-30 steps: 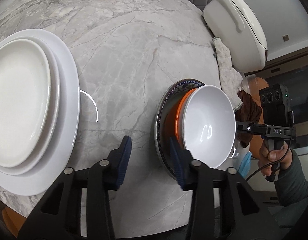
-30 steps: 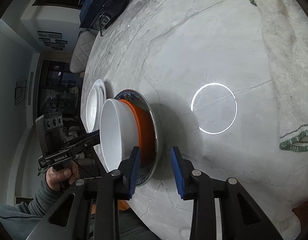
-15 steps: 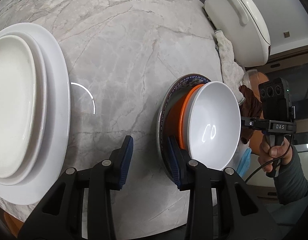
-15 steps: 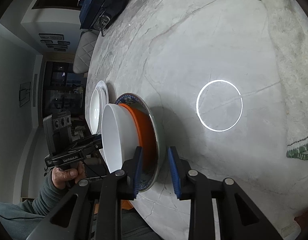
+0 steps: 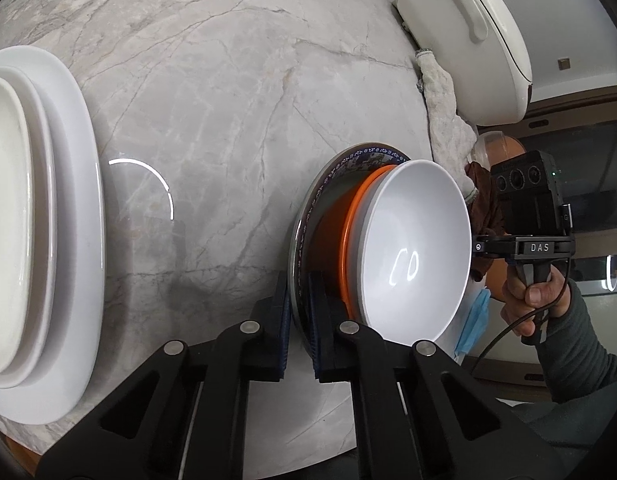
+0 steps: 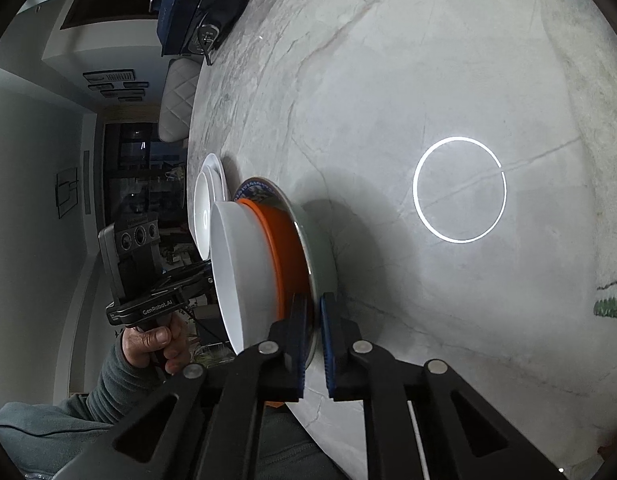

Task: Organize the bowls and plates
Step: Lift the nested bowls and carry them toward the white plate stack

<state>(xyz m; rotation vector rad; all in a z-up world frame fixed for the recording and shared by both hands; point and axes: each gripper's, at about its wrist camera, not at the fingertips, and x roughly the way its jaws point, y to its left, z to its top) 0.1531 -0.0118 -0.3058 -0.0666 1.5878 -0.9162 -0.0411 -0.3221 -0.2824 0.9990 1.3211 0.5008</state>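
Note:
A blue-patterned plate (image 5: 308,216) lies on the marble table (image 5: 228,100), with an orange bowl (image 5: 350,220) and a white bowl (image 5: 416,248) nested on it. My left gripper (image 5: 298,292) has its jaws closing on the plate's near rim, and the pads press both faces. From the opposite side, my right gripper (image 6: 314,304) closes on the same plate (image 6: 304,240) in the same way, its pads pressing on the rim. A stack of white plates (image 5: 36,220) sits to the left, also seen behind the bowls (image 6: 206,200).
A white lidded pot (image 5: 468,40) and a crumpled cloth (image 5: 444,112) stand at the table's far right. A blue face mask (image 5: 474,320) hangs past the edge. A dark blue appliance (image 6: 204,4) sits at the far end, and a towel (image 6: 612,304) lies at the right.
Both grippers slid onto the patterned plate's rim from opposite sides and closed on it. The left one moved forward and slightly down. The bowls and the white plates have not moved.

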